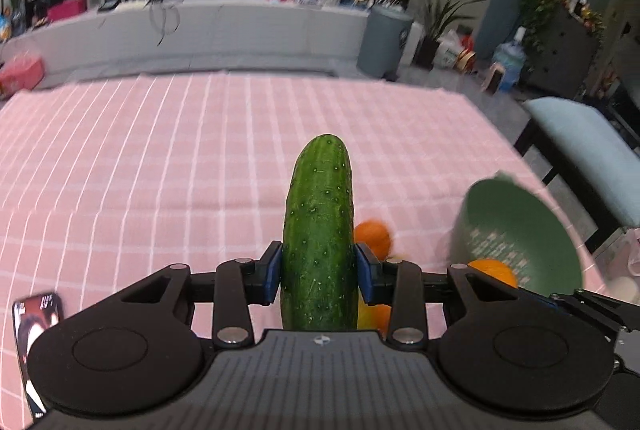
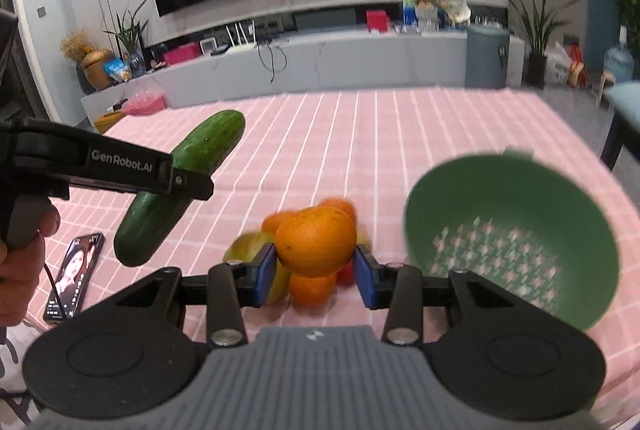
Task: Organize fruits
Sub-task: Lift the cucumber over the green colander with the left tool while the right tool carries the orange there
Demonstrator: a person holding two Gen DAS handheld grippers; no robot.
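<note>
Left tongs [image 1: 319,272] pinch the stiff, slick cucumber [image 1: 320,230] near its lower end; right tongs [image 2: 316,270] pinch a firm orange [image 2: 316,244] across its middle.

1. Table w/ pink cloth [image 2: 400,134], white grid lines, fills most of both views.
2. Green perforated bowl [image 2: 512,242] near the right edge; blurred, so can't tell if it rests on the cloth.
3. Fruit pile [image 2: 280,226] on the cloth mid-front, just left of the bowl: several oranges, a yellow-green fruit [image 2: 250,246], something red; partly hidden and blurred.
4. Phone [image 2: 74,278], screen lit, flat on the cloth at front left corner, cable running off it.
</note>
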